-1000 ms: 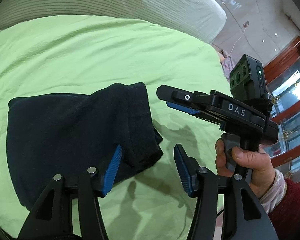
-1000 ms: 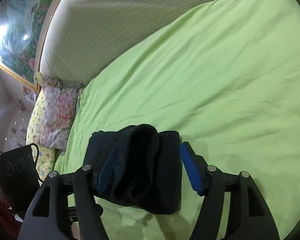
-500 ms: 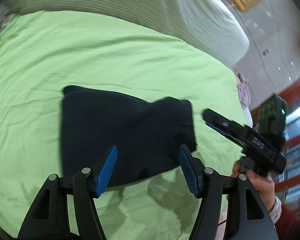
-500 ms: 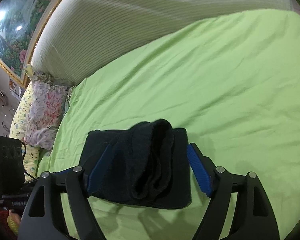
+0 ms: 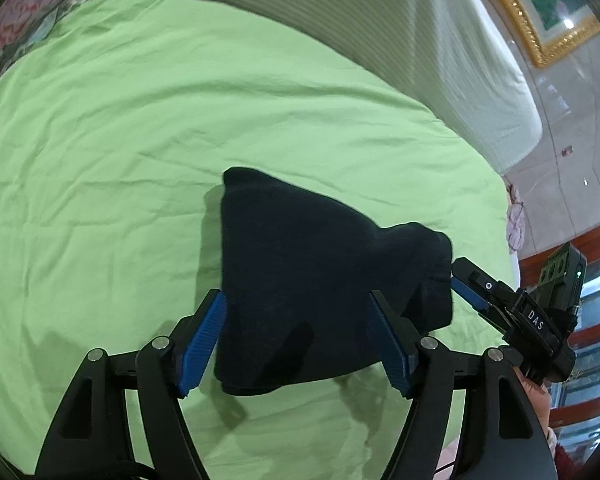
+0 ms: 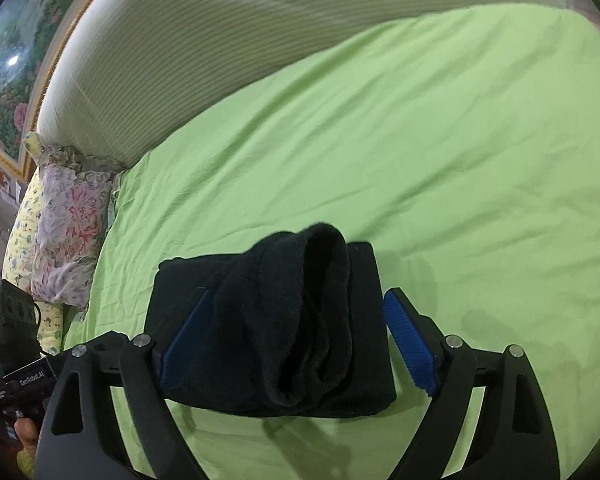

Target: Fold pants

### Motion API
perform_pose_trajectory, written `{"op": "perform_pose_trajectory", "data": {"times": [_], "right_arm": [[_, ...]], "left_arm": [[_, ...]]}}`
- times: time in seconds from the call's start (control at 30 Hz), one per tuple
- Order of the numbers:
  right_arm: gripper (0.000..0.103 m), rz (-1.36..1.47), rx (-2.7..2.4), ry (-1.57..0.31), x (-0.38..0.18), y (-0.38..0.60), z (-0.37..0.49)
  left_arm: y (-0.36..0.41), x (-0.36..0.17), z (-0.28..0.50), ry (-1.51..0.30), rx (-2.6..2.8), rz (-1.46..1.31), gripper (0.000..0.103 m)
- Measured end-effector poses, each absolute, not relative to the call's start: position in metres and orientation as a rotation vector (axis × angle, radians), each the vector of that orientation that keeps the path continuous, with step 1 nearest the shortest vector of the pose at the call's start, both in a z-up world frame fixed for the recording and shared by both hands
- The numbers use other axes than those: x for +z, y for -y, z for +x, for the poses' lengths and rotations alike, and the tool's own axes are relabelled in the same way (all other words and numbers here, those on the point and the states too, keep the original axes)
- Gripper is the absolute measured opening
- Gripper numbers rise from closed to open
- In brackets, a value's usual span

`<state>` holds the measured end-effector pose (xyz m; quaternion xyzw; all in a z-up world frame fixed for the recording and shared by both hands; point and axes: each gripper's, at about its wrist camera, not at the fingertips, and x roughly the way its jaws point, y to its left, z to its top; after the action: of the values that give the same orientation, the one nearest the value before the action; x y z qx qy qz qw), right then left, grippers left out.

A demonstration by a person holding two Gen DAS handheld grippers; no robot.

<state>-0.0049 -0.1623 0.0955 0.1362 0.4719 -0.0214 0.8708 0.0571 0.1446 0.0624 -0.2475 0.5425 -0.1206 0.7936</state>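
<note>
From the left, my left gripper [image 5: 296, 336] is opening over the folded black pants [image 5: 312, 288] lying low centre on the green sheet [image 5: 140, 120], pads clear, while my right gripper [image 6: 296, 340] is likewise opening, gripping nothing.

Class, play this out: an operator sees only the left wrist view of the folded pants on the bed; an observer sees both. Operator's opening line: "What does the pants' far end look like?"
Observer: The pants show a raised, rolled cuff opening on top.
Operator: Is the right gripper gripping them?
Observer: No, its jaws are opening, pads astride the bundle.
Operator: Anything beside the bed?
Observer: A floral pillow lies by the green sheet.
</note>
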Motion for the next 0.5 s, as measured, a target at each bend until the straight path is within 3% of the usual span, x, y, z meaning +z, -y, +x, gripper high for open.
{"op": "perform_pose_trajectory", "data": {"times": [0.37,0.5], "right_arm": [[0.086,0.318,-0.072,-1.069,0.063,0.176,-0.007],[0.074,0.335,-0.078,-1.082,0.053,0.185,-0.014]], "left_arm": [[-0.142,0.038,0.061,-1.233,-0.237,-0.519,0.074],[-0.141,0.029,0.064,-1.254,-0.228,-0.523,0.074]]}}
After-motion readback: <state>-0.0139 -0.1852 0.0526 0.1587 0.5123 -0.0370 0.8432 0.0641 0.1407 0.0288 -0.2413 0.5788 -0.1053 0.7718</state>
